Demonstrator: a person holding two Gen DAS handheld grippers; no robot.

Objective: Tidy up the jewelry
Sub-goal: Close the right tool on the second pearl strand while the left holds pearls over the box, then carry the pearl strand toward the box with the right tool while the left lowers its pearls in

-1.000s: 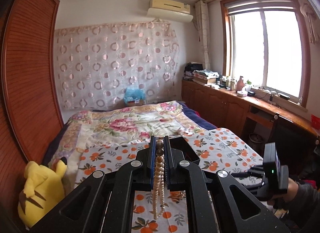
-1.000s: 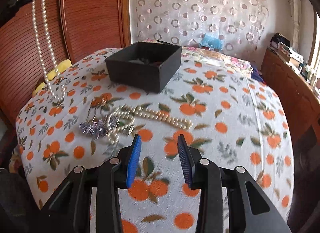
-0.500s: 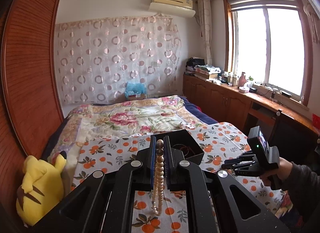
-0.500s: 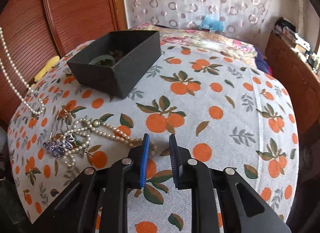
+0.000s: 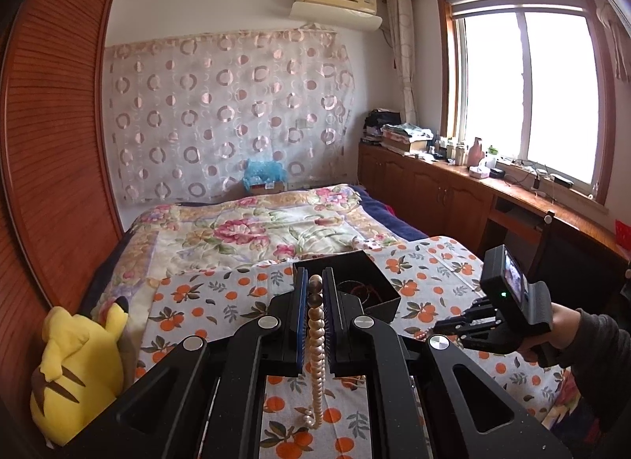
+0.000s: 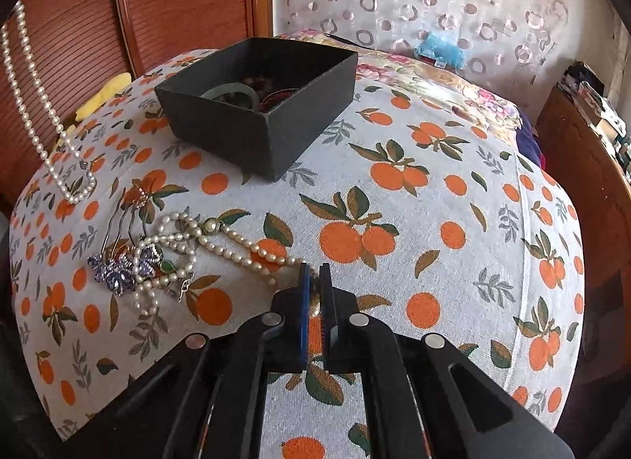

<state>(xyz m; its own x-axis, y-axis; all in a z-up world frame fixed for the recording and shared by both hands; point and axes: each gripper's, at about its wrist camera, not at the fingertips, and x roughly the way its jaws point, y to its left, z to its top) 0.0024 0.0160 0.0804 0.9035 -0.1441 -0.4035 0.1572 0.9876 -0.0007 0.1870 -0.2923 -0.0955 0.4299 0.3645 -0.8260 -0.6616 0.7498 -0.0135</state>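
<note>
right wrist: hairpin [image 6: 118,257] beside pearls [image 6: 205,246]

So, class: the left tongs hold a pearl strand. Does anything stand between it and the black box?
Nothing visible does. The strand hangs from the left tongs over bare cloth, the open-topped box lies just beyond, and the other jewelry lies nearer the right tongs.

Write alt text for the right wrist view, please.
The right gripper is shut on the end of a cream bead necklace lying on an orange-print cloth; behind it sits an open black box holding jewelry.
</note>
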